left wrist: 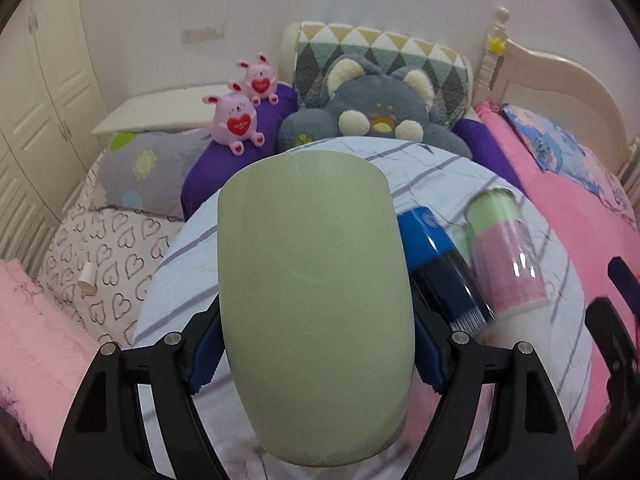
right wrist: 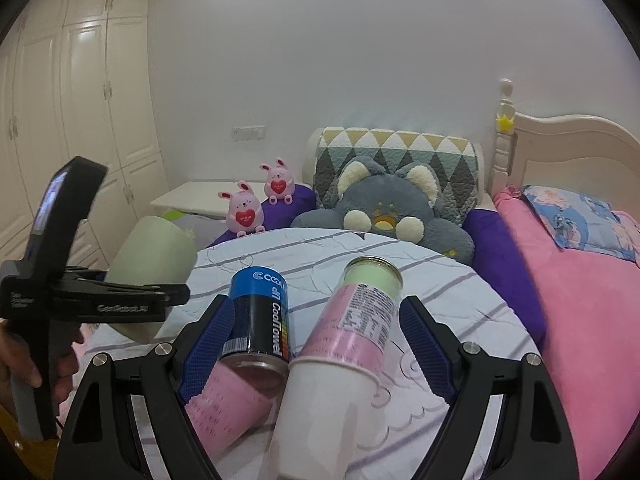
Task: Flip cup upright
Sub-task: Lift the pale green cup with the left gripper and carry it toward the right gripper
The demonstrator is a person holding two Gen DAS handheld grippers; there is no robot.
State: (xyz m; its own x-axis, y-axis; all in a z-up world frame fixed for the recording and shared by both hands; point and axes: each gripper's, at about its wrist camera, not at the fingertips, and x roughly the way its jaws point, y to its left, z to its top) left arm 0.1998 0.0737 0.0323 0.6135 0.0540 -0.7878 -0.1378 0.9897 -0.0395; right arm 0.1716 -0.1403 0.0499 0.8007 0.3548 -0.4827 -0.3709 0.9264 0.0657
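Observation:
My left gripper [left wrist: 316,352] is shut on a matte sage-green cup [left wrist: 316,300], held in the air above the round table; its flat end points away from the camera. The right wrist view shows that cup [right wrist: 154,256] tilted in the left gripper [right wrist: 176,292] at the left. My right gripper [right wrist: 316,344] is open, its blue pads either side of a blue-and-black CoolTowel can [right wrist: 260,316] and a pink-and-white cup with a green lid [right wrist: 352,344], which leans toward the camera. It grips neither.
The round table has a white striped cloth [right wrist: 420,280]. A pink cup [right wrist: 228,408] lies on its side under the can. Behind are a grey plush [right wrist: 384,208], two pink bunny toys [right wrist: 256,204], pillows and a pink bed [right wrist: 592,320].

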